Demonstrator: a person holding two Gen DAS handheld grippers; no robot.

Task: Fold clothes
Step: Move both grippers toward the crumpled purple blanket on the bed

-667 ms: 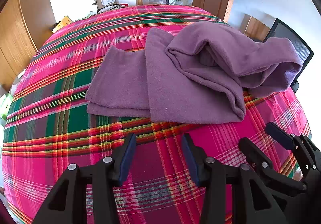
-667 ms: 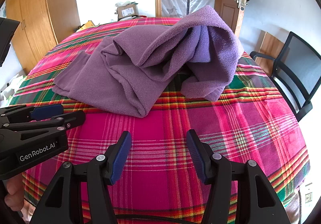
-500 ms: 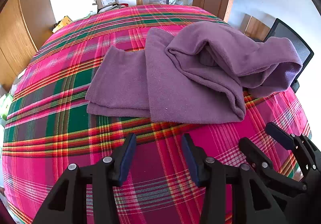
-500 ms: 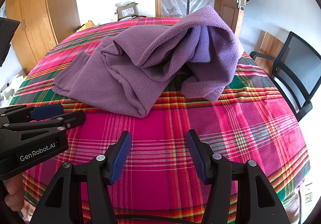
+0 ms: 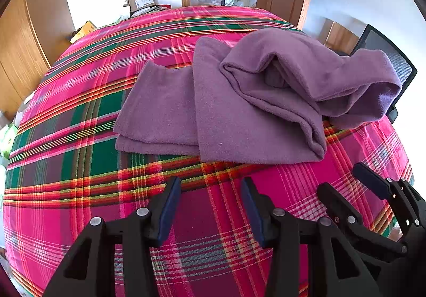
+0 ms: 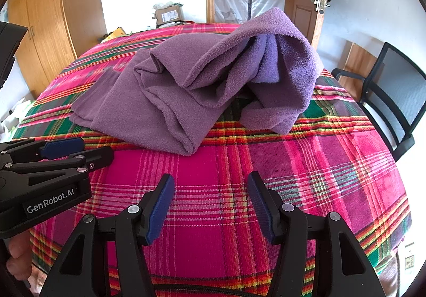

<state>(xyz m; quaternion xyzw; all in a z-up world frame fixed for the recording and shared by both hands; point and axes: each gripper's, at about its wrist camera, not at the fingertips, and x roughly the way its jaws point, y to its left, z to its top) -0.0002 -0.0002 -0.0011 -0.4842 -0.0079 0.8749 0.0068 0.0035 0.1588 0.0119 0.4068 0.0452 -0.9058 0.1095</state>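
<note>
Left wrist view
Left gripper (image 5: 210, 206): its fingers are standing spread, gripping nothing, hovering over bare plaid bedspread (image 5: 80, 153).
Purple garment (image 5: 239, 116): it is lying straight ahead of the fingertips, apart from them, with its near hem running crosswise to the fingers.
Long axis: it is running left to right, with the flat folded part ahead-left and the bunched, raised part ahead-right.
Right gripper (image 5: 346, 180): it is showing at the lower right, fingers spread, near the bunched end.

Right wrist view
Right gripper (image 6: 210, 196): its fingers are spread wide, empty, over the bedspread (image 6: 332, 164).
Garment (image 6: 202, 89): it is sitting ahead and slightly left of the fingertips, with the nearest folded corner just beyond them and the tall hump ahead.
Left gripper (image 6: 74, 150): it is reaching in from the left, toward the flat end.
Nearer hand, as a judgement: the right for the hump, the left for the flat side.
</note>
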